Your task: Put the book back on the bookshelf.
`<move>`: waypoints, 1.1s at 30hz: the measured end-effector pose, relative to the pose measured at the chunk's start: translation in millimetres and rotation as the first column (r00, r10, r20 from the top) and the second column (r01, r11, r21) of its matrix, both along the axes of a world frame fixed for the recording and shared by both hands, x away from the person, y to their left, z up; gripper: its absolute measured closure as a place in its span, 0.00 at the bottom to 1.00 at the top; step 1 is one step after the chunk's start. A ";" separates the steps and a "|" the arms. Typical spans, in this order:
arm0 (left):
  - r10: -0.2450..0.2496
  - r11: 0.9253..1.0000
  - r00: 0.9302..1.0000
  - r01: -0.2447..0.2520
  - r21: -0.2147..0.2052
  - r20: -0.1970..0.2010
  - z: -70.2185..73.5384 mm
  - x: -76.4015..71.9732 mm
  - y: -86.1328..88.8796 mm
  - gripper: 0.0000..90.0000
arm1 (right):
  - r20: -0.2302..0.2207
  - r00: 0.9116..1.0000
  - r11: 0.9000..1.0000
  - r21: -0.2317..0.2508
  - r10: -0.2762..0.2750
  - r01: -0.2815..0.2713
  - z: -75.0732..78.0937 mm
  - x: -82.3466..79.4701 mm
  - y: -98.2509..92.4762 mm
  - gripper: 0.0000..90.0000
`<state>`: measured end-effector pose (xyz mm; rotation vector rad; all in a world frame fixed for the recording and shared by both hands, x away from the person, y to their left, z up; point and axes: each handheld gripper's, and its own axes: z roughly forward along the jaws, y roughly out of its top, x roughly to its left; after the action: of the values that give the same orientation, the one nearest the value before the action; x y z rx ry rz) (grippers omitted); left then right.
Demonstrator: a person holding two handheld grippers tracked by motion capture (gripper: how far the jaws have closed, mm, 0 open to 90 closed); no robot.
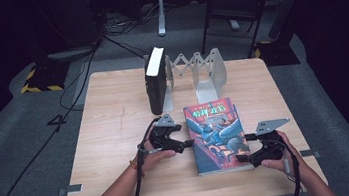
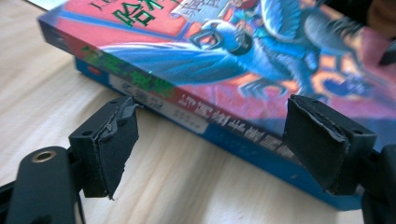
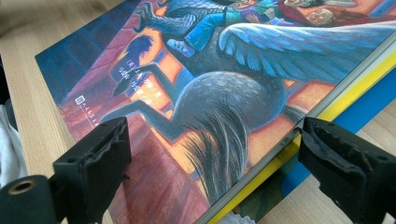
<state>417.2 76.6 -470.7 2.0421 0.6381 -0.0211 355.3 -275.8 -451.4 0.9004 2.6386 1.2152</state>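
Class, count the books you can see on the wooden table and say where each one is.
2. A black book with white pages stands upright in the metal bookend rack at the far edge; a colourful illustrated book lies flat near the front.

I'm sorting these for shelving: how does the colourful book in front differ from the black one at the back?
The colourful book lies flat on the table, cover up; the black book stands upright against the metal bookend rack. The colourful book's cover is a bright picture; the black book is plain and dark, with pale page edges on top. The colourful book lies between the two grippers; the black book stands apart from them. Both are thick books.
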 end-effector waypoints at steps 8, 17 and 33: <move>-0.024 1.000 0.999 0.025 0.013 -0.043 -3.1 4.3 -20.2 0.09 | 0.013 1.000 1.000 -0.003 0.009 -0.009 0.3 -0.3 -0.1 0.11; -0.022 1.000 0.990 0.019 -0.024 -0.138 -12.3 23.0 -21.3 0.04 | 0.015 1.000 1.000 -0.002 0.017 -0.017 0.4 0.1 -0.3 0.11; 0.003 0.998 0.992 -0.011 -0.064 -0.128 -5.4 27.6 -24.6 0.10 | 0.048 0.997 0.998 -0.009 0.065 -0.065 0.4 2.4 4.6 0.11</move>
<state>444.8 52.0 -476.2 1.9875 0.7147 -0.1676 357.7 -271.2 -451.1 0.7800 2.6522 1.2242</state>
